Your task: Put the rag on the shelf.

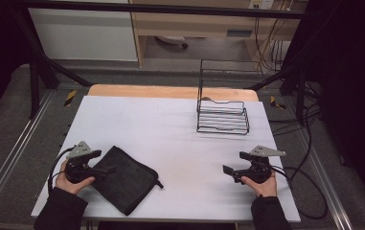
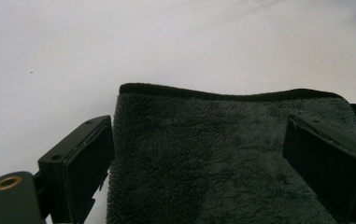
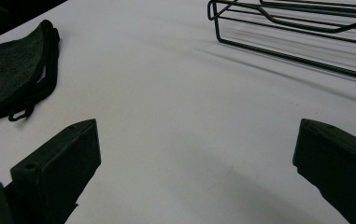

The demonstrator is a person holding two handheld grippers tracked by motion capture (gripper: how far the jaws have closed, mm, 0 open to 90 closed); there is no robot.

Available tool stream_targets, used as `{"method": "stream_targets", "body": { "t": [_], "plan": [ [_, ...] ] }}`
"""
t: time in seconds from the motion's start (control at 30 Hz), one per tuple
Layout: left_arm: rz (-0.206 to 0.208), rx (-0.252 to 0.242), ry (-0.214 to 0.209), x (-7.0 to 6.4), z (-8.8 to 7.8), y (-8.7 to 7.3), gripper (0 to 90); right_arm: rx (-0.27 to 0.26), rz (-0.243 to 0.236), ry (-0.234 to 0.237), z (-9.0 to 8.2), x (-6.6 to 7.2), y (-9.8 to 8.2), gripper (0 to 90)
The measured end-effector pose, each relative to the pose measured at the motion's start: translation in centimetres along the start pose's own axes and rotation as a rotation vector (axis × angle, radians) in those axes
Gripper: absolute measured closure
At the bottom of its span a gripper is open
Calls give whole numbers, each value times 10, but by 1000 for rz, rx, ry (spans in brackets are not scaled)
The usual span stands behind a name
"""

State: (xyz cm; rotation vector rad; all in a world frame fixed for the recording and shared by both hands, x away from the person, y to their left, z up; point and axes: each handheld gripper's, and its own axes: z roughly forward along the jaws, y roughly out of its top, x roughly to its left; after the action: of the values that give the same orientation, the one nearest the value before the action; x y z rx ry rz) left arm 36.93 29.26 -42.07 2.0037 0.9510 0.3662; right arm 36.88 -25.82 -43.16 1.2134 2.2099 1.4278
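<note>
Two tools: both with jaws apart, gripping nothing
Left tool (image 1: 107, 171): lower left, jaws over the cloth's edge
Cloth (image 1: 125, 178): flat on the table (image 1: 170, 134), lower left
Right tool (image 1: 228, 169): lower right, above bare table

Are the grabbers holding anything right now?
No, nothing is held. The left hand-held gripper hangs open over the folded dark towel; the right hand-held gripper is open above the bare table.
</note>
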Motion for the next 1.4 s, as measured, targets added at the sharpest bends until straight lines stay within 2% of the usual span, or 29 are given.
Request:
{"method": "stream_targets", "body": {
  "t": [0.57,0.77,0.8,0.83,1.0,1.07,1.1,1.4],
  "plan": [
    [-16,-5,7,4,-3,-2,87,29,-28,15,13,20,8,25],
    [-20,-8,7,4,-3,-2,86,44,-64,34,26,40,15,55],
    [-20,-8,8,4,-4,-2,86,44,-64,34,26,40,15,55],
    [-27,-10,10,5,-4,-2,86,52,-69,40,30,47,18,59],
    [-30,5,21,7,-4,-2,104,54,-93,62,41,63,26,65],
    [-37,8,23,7,-4,-2,111,58,-101,61,43,66,27,65],
    [-43,9,31,8,-4,-3,127,68,-109,68,49,74,31,70],
    [-55,9,47,11,-6,-3,183,105,-141,110,82,112,47,98]
  ]
}}
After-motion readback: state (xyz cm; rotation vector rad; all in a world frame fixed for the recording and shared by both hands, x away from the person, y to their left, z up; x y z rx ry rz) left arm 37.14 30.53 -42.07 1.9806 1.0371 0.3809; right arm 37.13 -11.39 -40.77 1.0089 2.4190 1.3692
